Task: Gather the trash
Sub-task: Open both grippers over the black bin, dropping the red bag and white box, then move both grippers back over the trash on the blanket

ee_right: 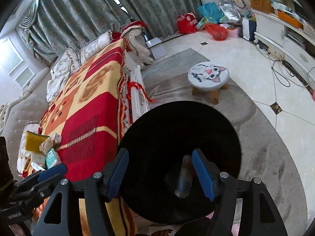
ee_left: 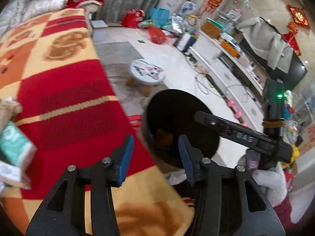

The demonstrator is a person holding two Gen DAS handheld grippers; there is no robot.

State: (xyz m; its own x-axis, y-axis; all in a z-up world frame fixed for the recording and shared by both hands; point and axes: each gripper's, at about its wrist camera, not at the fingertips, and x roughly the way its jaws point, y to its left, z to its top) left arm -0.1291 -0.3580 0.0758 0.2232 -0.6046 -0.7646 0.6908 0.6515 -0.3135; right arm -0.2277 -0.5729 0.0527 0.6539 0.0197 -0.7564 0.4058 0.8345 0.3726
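While both tilt down over black bin (ee_right: 177, 137), left claw (ee_left: 156, 157) & right claw (ee_right: 160, 174) gape, empty.

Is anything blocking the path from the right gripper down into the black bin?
Nothing visible does. The right gripper hangs open directly over the black bin, whose mouth is uncovered. A blurred piece of trash shows below its fingers, apparently dropping inside.
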